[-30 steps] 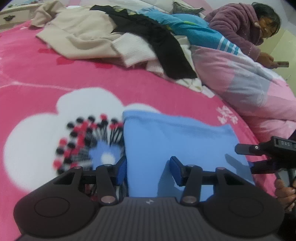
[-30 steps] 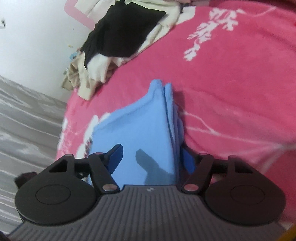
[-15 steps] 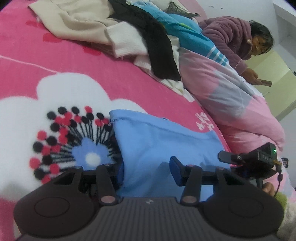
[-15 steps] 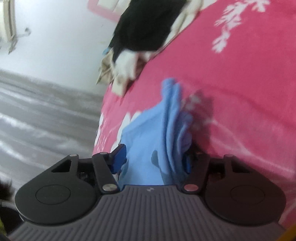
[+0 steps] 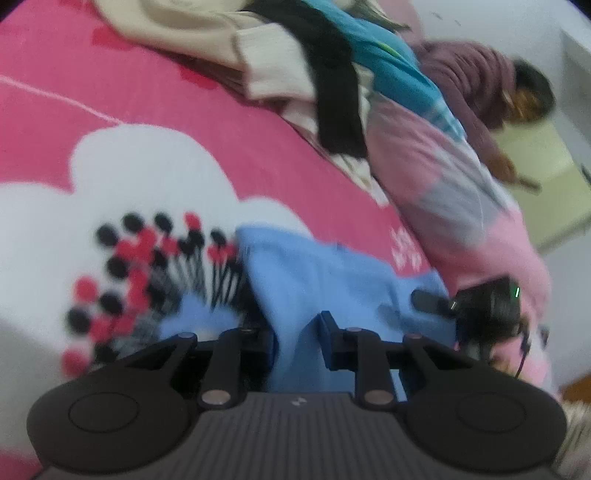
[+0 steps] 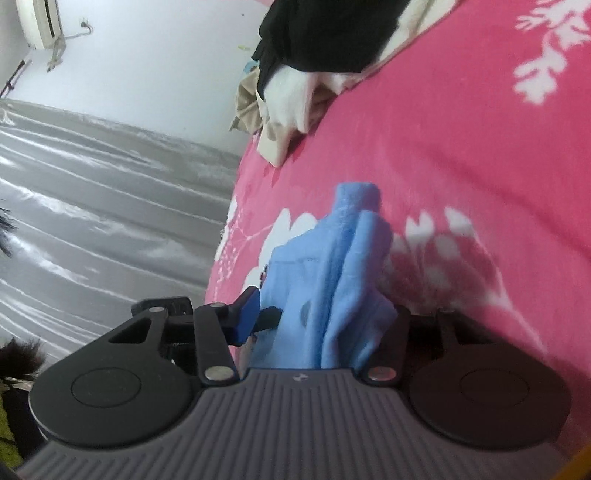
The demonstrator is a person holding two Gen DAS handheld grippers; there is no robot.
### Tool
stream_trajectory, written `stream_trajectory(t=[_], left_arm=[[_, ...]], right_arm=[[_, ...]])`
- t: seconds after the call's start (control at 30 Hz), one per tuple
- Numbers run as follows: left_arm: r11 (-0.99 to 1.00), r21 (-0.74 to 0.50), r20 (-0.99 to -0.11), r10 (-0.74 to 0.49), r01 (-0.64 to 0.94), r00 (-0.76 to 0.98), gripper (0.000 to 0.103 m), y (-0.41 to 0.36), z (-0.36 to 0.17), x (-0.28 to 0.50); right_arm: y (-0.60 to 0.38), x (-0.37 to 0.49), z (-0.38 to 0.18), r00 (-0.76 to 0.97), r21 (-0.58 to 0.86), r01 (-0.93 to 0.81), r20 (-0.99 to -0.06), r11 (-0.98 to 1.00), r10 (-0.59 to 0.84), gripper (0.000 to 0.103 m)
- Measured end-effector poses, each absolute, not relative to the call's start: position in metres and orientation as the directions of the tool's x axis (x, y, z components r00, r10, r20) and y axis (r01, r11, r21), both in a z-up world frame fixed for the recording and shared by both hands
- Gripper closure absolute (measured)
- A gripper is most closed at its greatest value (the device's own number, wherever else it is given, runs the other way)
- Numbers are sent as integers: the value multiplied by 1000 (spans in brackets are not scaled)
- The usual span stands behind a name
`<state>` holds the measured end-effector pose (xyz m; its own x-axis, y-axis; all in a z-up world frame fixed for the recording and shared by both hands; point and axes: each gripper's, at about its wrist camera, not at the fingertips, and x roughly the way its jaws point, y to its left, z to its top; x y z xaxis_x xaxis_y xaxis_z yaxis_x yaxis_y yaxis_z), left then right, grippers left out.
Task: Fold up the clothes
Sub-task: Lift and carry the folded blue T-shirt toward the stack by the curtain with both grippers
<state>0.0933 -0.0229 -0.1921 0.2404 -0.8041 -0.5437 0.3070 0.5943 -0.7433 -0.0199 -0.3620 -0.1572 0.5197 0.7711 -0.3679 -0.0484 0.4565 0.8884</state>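
A: Light is soft and even, indoor, no glare. The left view is smeared with motion blur: the flower print [image 5: 155, 266] and the person [image 5: 517, 92] at the far edge are fuzzy.

B: The right view is sharper near the middle. The blue cloth [image 6: 332, 280] throws a dim shadow onto the pink blanket [image 6: 461, 155]. Fisheye bending curves both edges; corners go dark.

A bedroom in a home: a bed under a pink flowered blanket [image 5: 155, 110] fills both views. At the blanket's far edge lies a heap of clothes [image 5: 295, 62] (beige, black, white); beside it a seated person [image 5: 476, 74]; beyond it, a wall air conditioner [image 6: 38, 22].
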Motion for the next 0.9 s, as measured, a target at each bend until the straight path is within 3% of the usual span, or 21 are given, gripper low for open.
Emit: stream_trajectory(t=[0.1, 0.23, 0.33, 0.7, 0.9], left_arm=[[619, -706, -559, -785, 344, 267, 80, -34, -187, 95], [646, -680, -569, -764, 348, 306, 91, -33, -184, 85], [670, -644, -575, -742, 369, 344, 94, -37, -174, 76], [677, -618, -471, -726, 399, 501, 95, 0, -90, 9], [724, -577, -418, -659, 378, 625, 95, 39, -45, -54]], right_arm=[[-353, -5, -157, 502, 887, -73, -363, 457, 785, 64], [-342, -2, -153, 471, 863, -121, -385, 490, 794, 81], [-343, -5, -146, 482, 860, -155, -363, 486, 797, 87], [-337, -30, -89, 501, 862, -282, -242, 421, 831, 89], [-300, -46, -46, 459, 811, -444, -159, 380, 874, 89]])
